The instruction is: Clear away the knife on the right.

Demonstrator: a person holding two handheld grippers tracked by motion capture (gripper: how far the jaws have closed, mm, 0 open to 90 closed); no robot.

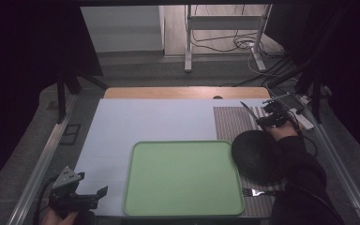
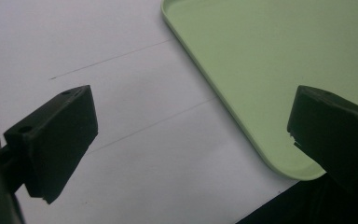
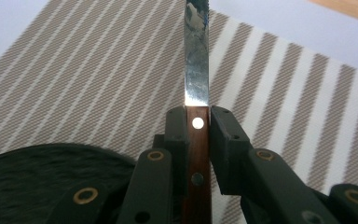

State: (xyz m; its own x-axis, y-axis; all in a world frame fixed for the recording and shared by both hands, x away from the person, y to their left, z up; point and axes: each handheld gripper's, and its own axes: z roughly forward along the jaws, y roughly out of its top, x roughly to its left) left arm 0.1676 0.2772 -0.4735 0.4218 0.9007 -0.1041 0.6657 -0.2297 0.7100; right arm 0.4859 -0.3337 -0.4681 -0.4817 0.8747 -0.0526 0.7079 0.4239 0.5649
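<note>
My right gripper [image 3: 198,122] is shut on a knife's brown riveted wooden handle [image 3: 197,154]. The steel blade [image 3: 196,56] points away over a striped placemat [image 3: 98,79]. In the high view this gripper [image 1: 266,121] is at the far right, holding the knife [image 1: 248,110] just above the mat [image 1: 232,123], beyond a black plate [image 1: 254,154]. A fork [image 1: 258,192] lies on the mat near the front edge. My left gripper [image 1: 98,197] is at the front left, open with nothing between its fingers, beside a green tray [image 1: 183,178]. Its jaws stand wide apart over the white surface [image 2: 135,107] near the tray's corner [image 2: 261,70].
The black plate's rim [image 3: 42,177] sits just below and left of the right gripper's jaws. A white sheet [image 1: 145,122] covers the table, with a wooden strip [image 1: 187,93] at the back. Metal rails run along both sides. Cables and a stand lie on the floor beyond.
</note>
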